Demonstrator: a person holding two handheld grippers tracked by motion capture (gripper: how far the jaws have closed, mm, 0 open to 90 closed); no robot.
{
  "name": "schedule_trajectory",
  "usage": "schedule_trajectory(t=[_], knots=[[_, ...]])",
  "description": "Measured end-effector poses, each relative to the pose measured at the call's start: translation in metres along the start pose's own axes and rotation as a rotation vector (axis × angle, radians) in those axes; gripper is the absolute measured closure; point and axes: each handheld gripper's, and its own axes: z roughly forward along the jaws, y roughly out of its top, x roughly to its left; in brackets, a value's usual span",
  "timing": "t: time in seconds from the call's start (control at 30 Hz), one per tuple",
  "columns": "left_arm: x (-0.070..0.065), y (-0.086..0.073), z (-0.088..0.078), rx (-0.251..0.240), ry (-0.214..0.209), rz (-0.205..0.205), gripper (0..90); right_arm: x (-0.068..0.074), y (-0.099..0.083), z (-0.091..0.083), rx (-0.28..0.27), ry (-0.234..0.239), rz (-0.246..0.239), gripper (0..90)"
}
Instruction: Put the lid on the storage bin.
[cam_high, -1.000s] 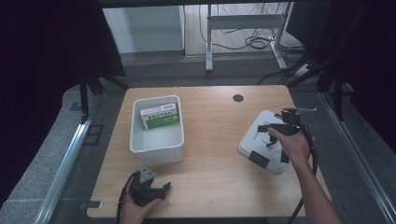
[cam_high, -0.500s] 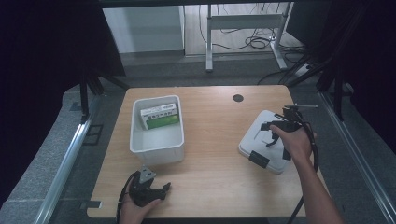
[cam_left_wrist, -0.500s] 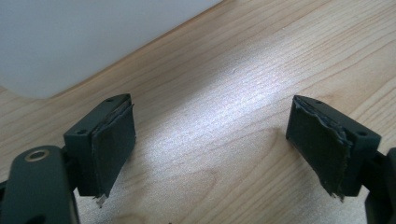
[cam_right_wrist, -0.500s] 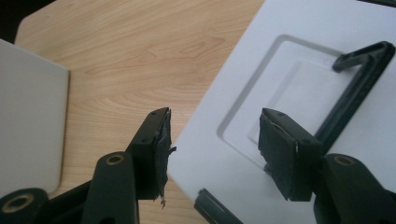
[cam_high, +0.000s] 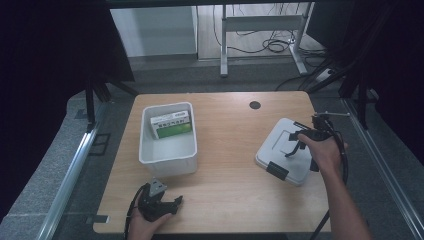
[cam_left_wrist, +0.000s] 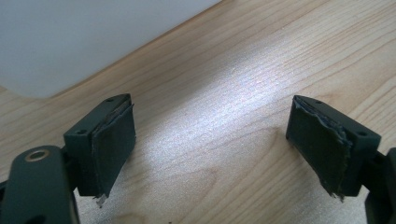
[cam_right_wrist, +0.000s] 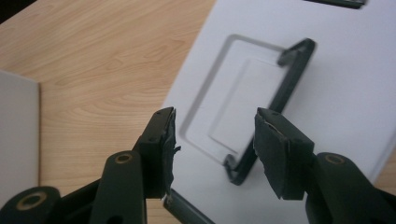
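A white lid (cam_high: 280, 150) with a black handle (cam_right_wrist: 285, 79) lies flat at the table's right side. My right gripper (cam_high: 296, 142) hovers just over it, pointing down at the handle. Its jaws (cam_right_wrist: 215, 126) have just been closing and still stand apart. The handle's near end lies in the gap between them, and neither pad presses on it. A white bin (cam_high: 167, 150) left of centre holds a green-and-white box (cam_high: 172, 124). My left gripper (cam_high: 172, 202) rests near the front edge, in front of the bin. It is open (cam_left_wrist: 210, 126) over bare wood.
The lid carries a black latch (cam_high: 276, 170) on its near edge. A dark round hole (cam_high: 255, 105) sits in the tabletop at the back. The bin's corner (cam_left_wrist: 70, 42) is close ahead of the left gripper. Bare wood runs between bin and lid.
The right hand has shifted slightly over the lid and its jaws look narrower. The left hand and gripper stay where they were.
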Motion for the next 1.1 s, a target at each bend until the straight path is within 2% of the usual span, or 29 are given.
schedule_trajectory(t=[0.1,0.4,0.6,0.77,0.97,1.1], knots=[[0.000,0.000,0.000,0.000,0.000,0.000,15.6,-0.007,0.001,0.002,-0.001,-0.005,0.026,50.1],[0.000,0.000,0.000,0.000,0.000,-0.001,15.6,-0.026,0.001,0.018,0.047,-0.030,0.099,55.4],[0.000,0.000,0.000,0.000,0.000,-0.001,15.6,-0.028,0.003,0.022,0.047,-0.015,0.136,61.0],[0.000,0.000,0.000,0.000,0.000,-0.001,15.6,-0.028,0.004,0.026,0.067,-0.022,0.167,67.6],[0.000,0.000,0.000,0.000,0.000,-0.001,15.6,-0.031,0.004,0.031,0.098,-0.015,0.243,75.2],[0.000,0.000,0.000,0.000,0.000,-0.001,15.6,-0.031,0.005,0.033,0.110,-0.017,0.263,80.2]])
